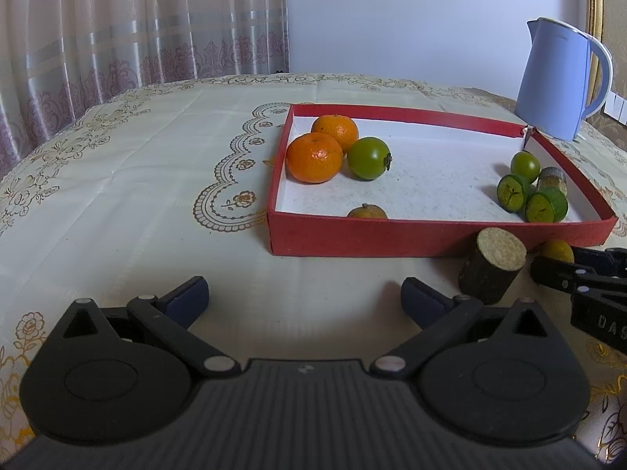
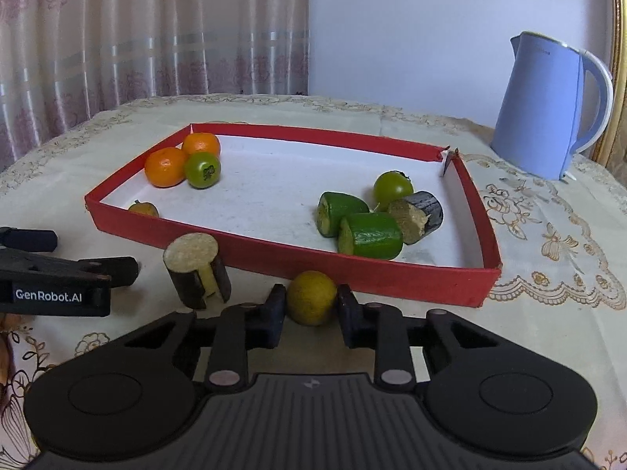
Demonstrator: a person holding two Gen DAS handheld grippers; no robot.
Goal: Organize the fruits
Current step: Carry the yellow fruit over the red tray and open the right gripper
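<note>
- Closing on the yellow fruit (image 2: 311, 297), our right gripper (image 2: 311, 311) has both pads beside it on the tablecloth (image 2: 548, 313), just outside the red tray (image 2: 352, 270); we cannot tell if they grip yet.
- Risk, we judge: the round fruit rolling out, or striking the tray wall when lifted.
- Our left gripper (image 1: 305, 297) is spread wide, empty; the cut cylinder (image 2: 196, 274) crowds the left side.

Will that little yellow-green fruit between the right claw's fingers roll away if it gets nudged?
Probably. The yellow-green fruit is round, so it could roll. The red tray wall right behind it would likely stop it. Its skin looks dull, so likely not slippery.
</note>
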